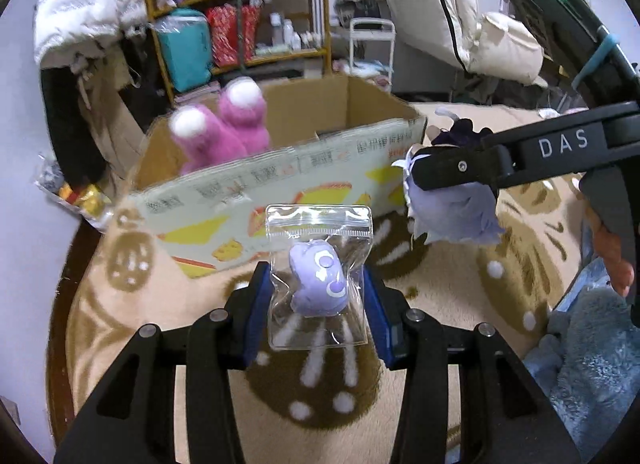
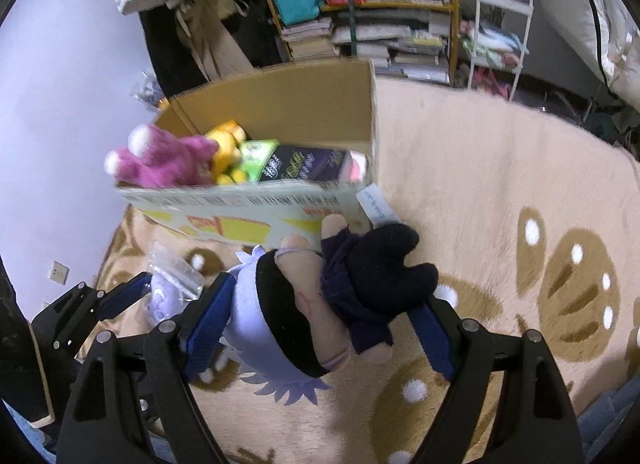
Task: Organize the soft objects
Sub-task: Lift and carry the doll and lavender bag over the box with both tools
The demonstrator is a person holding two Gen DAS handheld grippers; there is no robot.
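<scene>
We note the left tongs clamped on a clear bagged purple toy, raised over the carpet. The right tongs grip a plush doll just beside the cardboard box, which holds a pink plush.

A beige rug with brown paw prints covers the floor. An open cardboard box stands on it. A blue plush lies at its edge.

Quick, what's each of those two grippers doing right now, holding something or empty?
Left gripper: closed on a clear zip bag with a small purple plush toy inside.
Right gripper: closed on a plush doll in dark clothes.
</scene>
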